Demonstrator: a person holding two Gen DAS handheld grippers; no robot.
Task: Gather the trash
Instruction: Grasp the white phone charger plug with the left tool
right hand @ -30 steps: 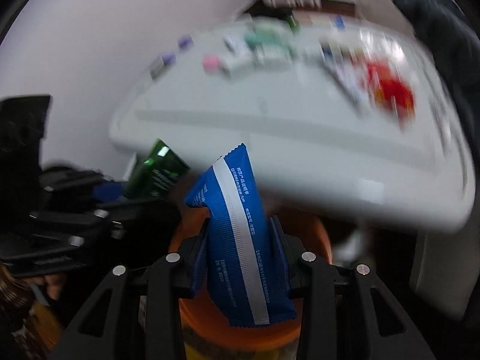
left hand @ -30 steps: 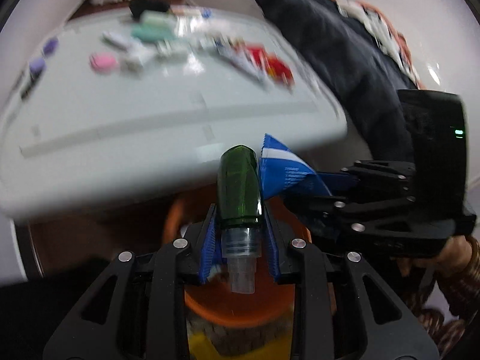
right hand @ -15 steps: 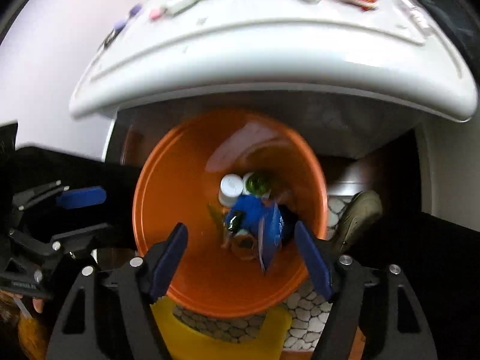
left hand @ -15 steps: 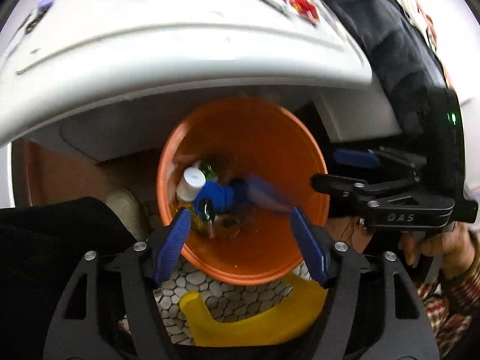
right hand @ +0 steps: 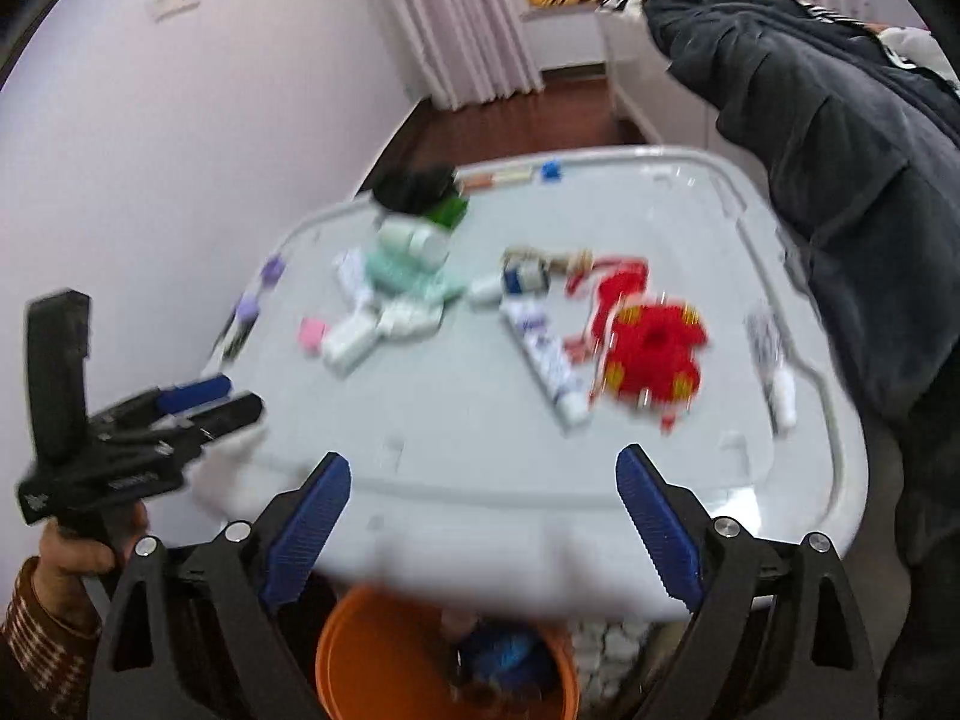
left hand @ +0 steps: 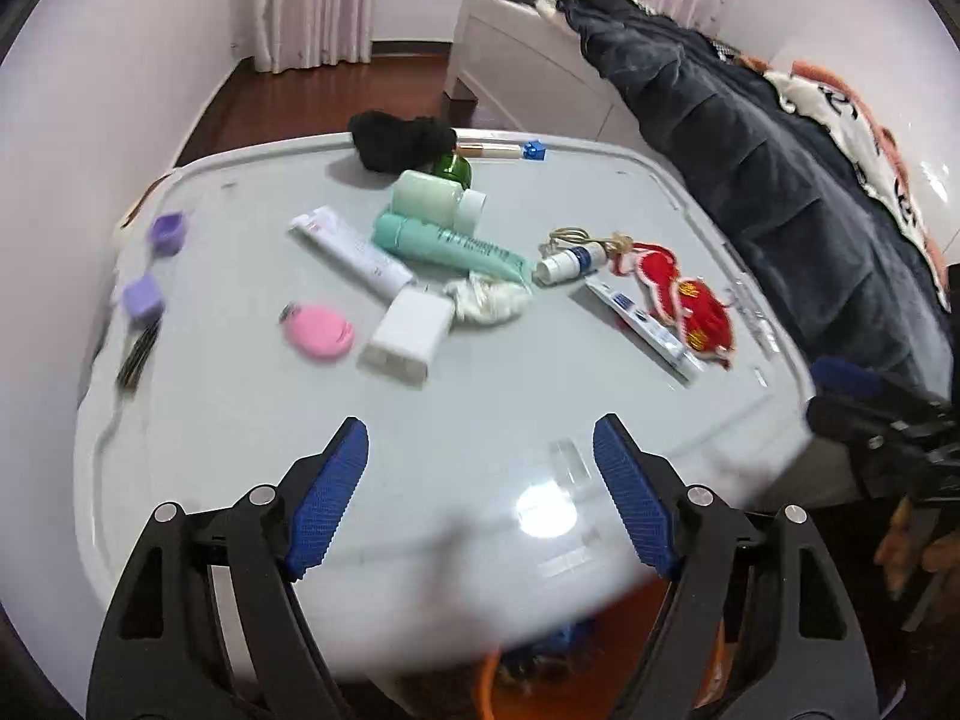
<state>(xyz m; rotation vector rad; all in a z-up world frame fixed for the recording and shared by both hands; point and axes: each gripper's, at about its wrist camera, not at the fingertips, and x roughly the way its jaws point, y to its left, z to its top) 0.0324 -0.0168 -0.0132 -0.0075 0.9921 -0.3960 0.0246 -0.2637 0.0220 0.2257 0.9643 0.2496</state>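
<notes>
My left gripper (left hand: 480,486) is open and empty above the near edge of the white table (left hand: 480,408). My right gripper (right hand: 483,510) is open and empty too, over the table's near edge. The orange bin (right hand: 384,654) stands on the floor below the table edge, with a blue wrapper (right hand: 504,651) inside it. On the table lie a crumpled white tissue (left hand: 489,298), a white tube (left hand: 351,249), a teal tube (left hand: 444,243), a pale green bottle (left hand: 435,201) and a small white and blue tube (left hand: 570,262). The left gripper also shows in the right wrist view (right hand: 198,402).
A pink disc (left hand: 318,330), a white box (left hand: 408,336), purple blocks (left hand: 144,297), a red knotted ornament (left hand: 684,300), a toothpaste tube (left hand: 645,327) and a black cloth (left hand: 399,138) lie on the table. A bed with a dark blanket (left hand: 750,138) stands to the right.
A second ago my left gripper held a green bottle and my right a blue wrapper. Both were dropped into the orange bin. Both grippers have since risen back above the table, open.
</notes>
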